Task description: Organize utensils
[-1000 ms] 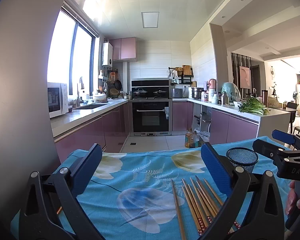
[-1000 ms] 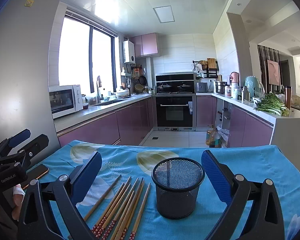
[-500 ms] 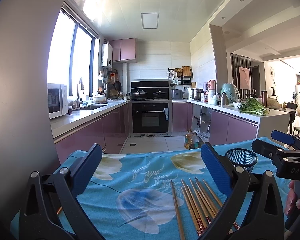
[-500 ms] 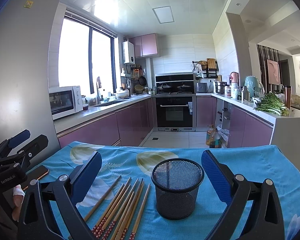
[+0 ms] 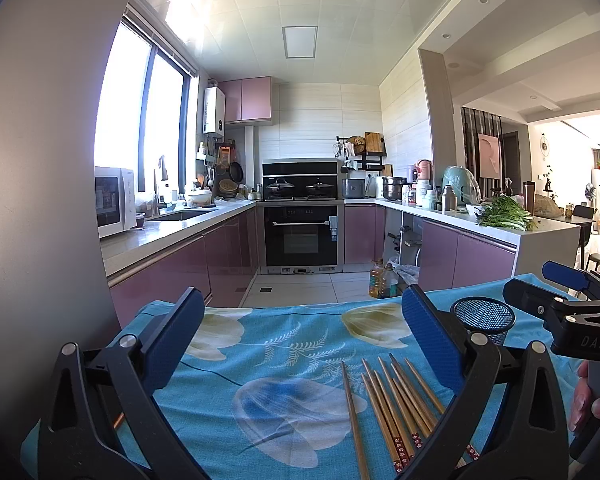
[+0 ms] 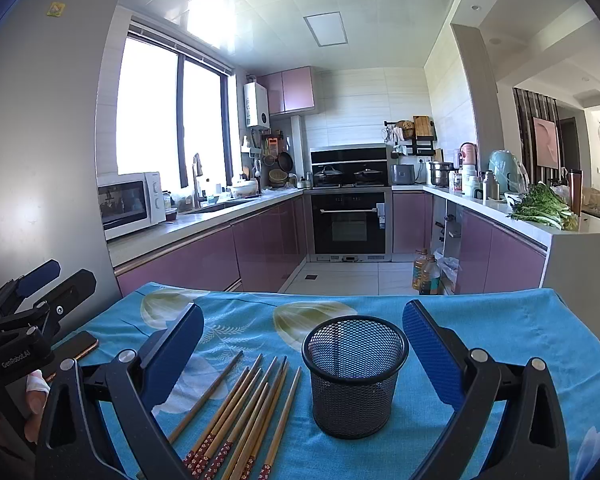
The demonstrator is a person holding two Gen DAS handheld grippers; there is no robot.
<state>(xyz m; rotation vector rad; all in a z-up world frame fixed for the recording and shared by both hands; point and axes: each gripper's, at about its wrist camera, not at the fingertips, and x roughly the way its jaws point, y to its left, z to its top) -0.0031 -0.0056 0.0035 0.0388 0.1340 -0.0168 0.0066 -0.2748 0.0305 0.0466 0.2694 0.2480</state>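
- Sunlit kitchen with mauve cabinets, black built-in oven [image 6: 351,224] at the far wall, white microwave [image 6: 130,204] on the left worktop.
- Nearest, counter draped in turquoise floral cloth [image 6: 500,328].
- Bundle of wooden chopsticks with red patterned ends [image 6: 244,412] lying flat on the cloth, fanned side by side, one stick a little apart on the left side of the bundle.
- Black wire-mesh cylindrical cup [image 6: 354,376] upright just to the right of the chopsticks, not touching them; nothing visible inside.
- Right gripper [image 6: 302,350] spread wide and empty, blue pads either side of the mesh cup, raised clear of the cloth.
- Left gripper [image 5: 298,338] likewise wide and empty, aimed over bare cloth to the left of the chopsticks [image 5: 396,404], with the mesh cup [image 5: 484,320] beyond its right finger.
- Dark phone [image 6: 74,350] flat on the cloth at the left edge, near the left gripper's body.
- Bunch of green leafy vegetables [image 6: 542,208] on the white peninsula to the right, well apart.
- Two oil bottles [image 6: 426,272] on the tiled floor beyond the counter.
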